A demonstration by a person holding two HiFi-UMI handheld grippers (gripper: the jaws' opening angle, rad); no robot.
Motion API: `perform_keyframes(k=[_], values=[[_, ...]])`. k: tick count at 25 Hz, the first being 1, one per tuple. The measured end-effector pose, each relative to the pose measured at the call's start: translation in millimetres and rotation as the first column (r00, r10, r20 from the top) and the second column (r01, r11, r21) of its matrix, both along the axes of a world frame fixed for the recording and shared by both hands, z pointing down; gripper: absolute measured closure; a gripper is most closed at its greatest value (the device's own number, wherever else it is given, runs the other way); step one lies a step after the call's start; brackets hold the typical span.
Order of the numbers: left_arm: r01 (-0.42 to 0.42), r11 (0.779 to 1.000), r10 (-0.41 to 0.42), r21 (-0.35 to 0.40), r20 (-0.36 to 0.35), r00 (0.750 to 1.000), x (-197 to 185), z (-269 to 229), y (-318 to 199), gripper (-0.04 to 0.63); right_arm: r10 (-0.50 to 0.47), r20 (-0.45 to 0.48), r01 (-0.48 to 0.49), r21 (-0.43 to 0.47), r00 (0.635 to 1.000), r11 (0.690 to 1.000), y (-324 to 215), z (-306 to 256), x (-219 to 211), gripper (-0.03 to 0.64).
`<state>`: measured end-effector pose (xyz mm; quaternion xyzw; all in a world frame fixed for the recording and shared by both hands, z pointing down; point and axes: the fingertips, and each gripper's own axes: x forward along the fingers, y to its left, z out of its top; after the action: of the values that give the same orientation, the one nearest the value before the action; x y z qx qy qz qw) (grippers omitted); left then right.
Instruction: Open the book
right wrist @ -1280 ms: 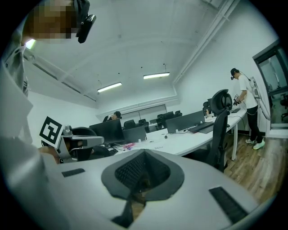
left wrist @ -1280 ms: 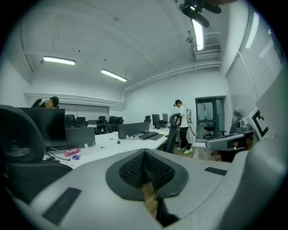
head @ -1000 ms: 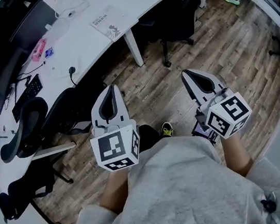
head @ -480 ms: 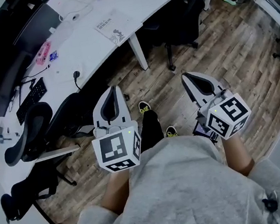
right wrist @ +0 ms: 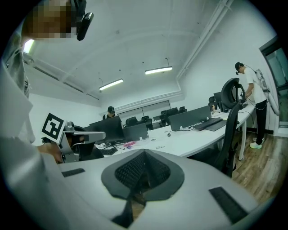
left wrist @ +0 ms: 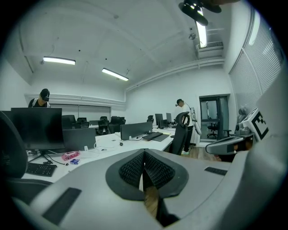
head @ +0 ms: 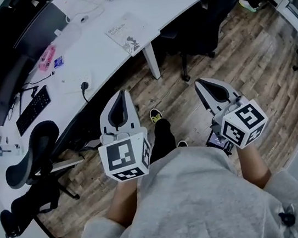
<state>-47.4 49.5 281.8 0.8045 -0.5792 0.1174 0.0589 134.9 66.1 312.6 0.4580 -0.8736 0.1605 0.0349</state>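
At the far left, a black office chair (head: pixel 25 162) was seen drawn up to the curved white desk (head: pixel 101 56). On the desk's left stretch a black keyboard (head: pixel 31 109) was laid, and further along a pink object (head: pixel 45 55), too small to be named. And there the book (head: pixel 131 31) was found: laid flat on the desk, closed, cover up, near the front edge and just above the white desk leg (head: pixel 152 61). It was touched by neither gripper. Both were held well apart from it, out over the wood floor (head: pixel 250 56).

The left gripper (head: pixel 121 94) was held in front of the grey sweatshirt (head: pixel 200 202) and pointed toward the desk, its marker cube (head: pixel 125 158) nearest the body. In the left gripper view its 2 jaws were seen brought together at the tips, the ribbed black pads (left wrist: pixel 132 170) meeting with nothing caught between them. Only a sliver of floor was shown through the slot behind the tips. Between the 2 grippers a dark trouser leg and a yellow-green shoe (head: pixel 155 114) were seen on the floor.

The right gripper (head: pixel 199 82) was held beside the left one, level with it in the head view, its own cube (head: pixel 243 123) toward the wrist. Its jaws too were pressed together on nothing, as the right gripper view showed. Further right, a dark chair (head: pixel 207 24) was parked under the desk's end.
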Motion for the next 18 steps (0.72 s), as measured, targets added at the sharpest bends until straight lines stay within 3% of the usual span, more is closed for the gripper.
perform_keyframes(k=[18], values=[[0.007, 0.999, -0.009, -0.052, -0.035, 0.999, -19.1, 15.8, -120.6, 0.586, -0.002, -0.024, 0.001, -0.057, 1.0, 0.998, -111.0, 10.6, -20.0, 0.592]])
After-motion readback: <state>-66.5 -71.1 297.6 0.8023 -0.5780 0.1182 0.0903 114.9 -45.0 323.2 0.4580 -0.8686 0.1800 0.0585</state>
